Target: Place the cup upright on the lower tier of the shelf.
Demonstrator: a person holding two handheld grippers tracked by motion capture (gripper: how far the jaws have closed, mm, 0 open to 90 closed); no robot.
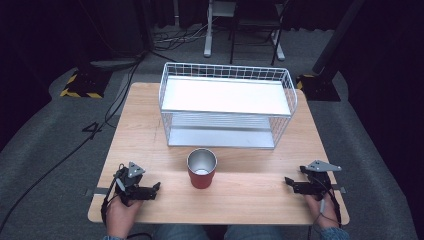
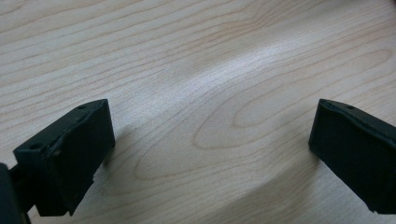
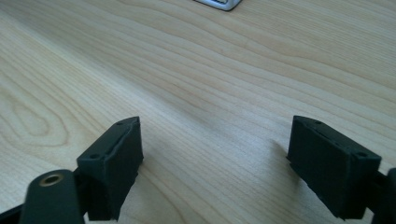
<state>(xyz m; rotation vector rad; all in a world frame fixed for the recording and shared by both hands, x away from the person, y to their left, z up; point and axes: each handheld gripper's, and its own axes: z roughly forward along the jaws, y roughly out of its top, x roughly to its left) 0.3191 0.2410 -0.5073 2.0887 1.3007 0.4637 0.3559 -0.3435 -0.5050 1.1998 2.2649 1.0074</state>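
Note:
A red cup [image 1: 202, 169] with a shiny metal inside stands upright near the front middle of the wooden table [image 1: 150, 105]. Behind it sits a white wire rack [image 1: 227, 106] with two shelves. My left gripper [image 1: 156, 188] rests on the table at the front left, held by a hand, its jaws pointing toward the cup. In the left gripper view the left gripper [image 2: 212, 140] stands open over bare wood. My right gripper [image 1: 288, 183] rests at the front right, pointing left. It [image 3: 215, 158] is open too, with nothing between its jaws.
Grey carpet surrounds the table, with cables [image 1: 60, 160] trailing at the left and stand bases [image 1: 82, 82] at the back corners. A corner of the rack's base [image 3: 219, 3] shows at the top of the right gripper view.

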